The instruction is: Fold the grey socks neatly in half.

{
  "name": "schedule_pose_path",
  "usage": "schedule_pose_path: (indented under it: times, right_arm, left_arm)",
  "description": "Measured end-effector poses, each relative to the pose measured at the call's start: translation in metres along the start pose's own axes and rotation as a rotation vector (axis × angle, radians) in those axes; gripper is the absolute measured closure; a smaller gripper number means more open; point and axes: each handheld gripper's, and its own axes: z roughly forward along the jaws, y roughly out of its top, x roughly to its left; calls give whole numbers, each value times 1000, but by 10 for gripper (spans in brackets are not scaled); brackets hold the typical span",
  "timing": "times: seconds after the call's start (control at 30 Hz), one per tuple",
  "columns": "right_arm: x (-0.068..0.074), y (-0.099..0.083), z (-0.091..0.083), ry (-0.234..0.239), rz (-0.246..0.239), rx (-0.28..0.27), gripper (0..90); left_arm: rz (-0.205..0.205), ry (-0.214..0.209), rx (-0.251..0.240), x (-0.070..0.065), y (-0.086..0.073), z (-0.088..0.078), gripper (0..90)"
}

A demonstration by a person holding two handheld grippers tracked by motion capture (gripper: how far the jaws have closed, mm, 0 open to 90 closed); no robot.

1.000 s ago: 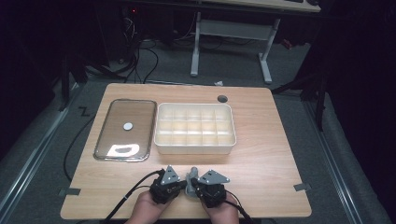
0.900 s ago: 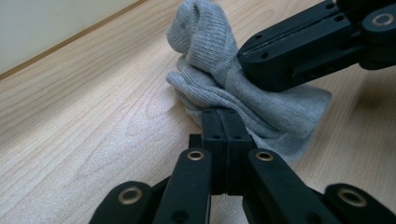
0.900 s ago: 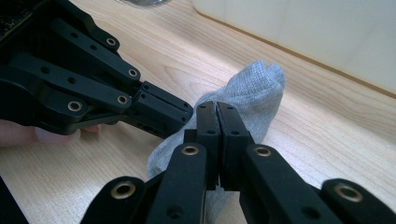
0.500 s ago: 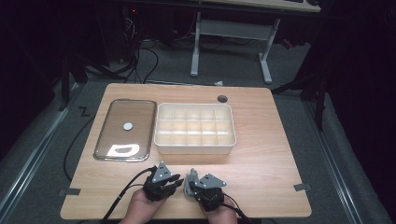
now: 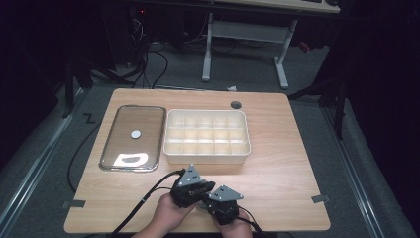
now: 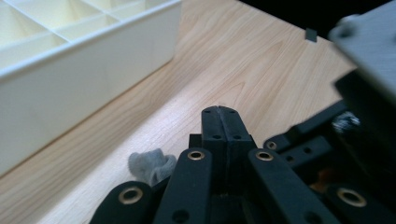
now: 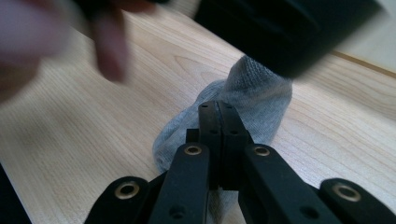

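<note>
Both hands come in from the six o'clock edge of the counter point(image 5: 277, 163), side by side and almost touching. The left tongs point(image 6: 219, 112) are angled toward one o'clock in the high view, lifted a little off the wood. Their jaws have just been closing and now stand together; whether any cloth is caught between them cannot be told. In the left gripper view a scrap of the grey sock point(image 6: 150, 165) shows at eight o'clock of the jaws. The right tongs point(image 7: 218, 108) lie low and nearly level, jaws together, right over the sock point(image 7: 252, 100), which rests on the bare wood at the near edge. The divided white tray point(image 5: 207, 139) sits at twelve o'clock of the hands, well apart. A flat metal lid point(image 5: 132, 138) lies at eleven o'clock.
</note>
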Motion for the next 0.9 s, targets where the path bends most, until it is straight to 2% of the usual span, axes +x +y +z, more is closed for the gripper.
schedule_pose_path:
  times: [0.1,0.23,0.3,0.37,0.47,0.57,0.67,0.9]
  right_arm:
    - [-1,-1,0,7,2,-13,900]
    - [-1,-2,0,8,0,-15,900]
    - [-1,-3,0,10,1,-19,900]
    - [-1,-3,0,10,0,-21,900]
    - [-1,-3,0,13,4,-22,900]
    - [-2,-3,0,15,6,-23,900]
    - [-2,-3,0,13,4,-26,900]
    - [0,0,-2,5,4,-16,900]
  left_arm:
    - [-23,12,31,6,-3,8,899]
    - [-44,33,44,17,-11,5,900]
    - [-43,57,56,24,-16,3,900]
    - [-60,52,63,28,-22,3,900]
    - [-34,66,56,29,-28,4,900]
    - [-44,54,27,34,-36,4,900]
    - [-28,51,7,35,-41,4,900]
    - [-4,67,-10,33,-44,4,900]
